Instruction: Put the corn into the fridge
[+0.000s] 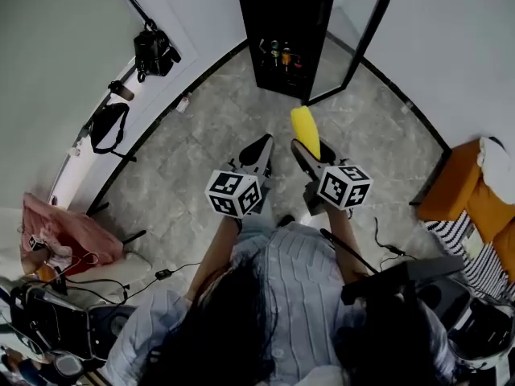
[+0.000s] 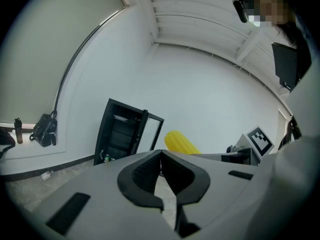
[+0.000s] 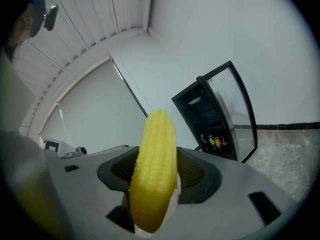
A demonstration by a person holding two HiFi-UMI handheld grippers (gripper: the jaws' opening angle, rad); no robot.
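Note:
A yellow corn cob (image 3: 154, 169) stands upright between the jaws of my right gripper (image 3: 157, 171), which is shut on it. From above, the corn (image 1: 305, 131) sticks out past the right gripper (image 1: 302, 145) toward the fridge. It also shows in the left gripper view as a yellow corn tip (image 2: 180, 143) at the right. My left gripper (image 1: 262, 145) is beside the right one, shut with nothing in it (image 2: 161, 152). The black fridge (image 1: 282, 34) stands ahead with its glass door (image 1: 354, 39) swung open to the right; several bottles (image 1: 280, 55) sit on its low shelf.
A camera bag (image 1: 155, 52) and a black strap bag (image 1: 107, 125) hang on the left wall. Cables (image 1: 165, 273) trail on the grey stone floor. An orange chair (image 1: 467, 195) stands at the right, and equipment clutters the lower left.

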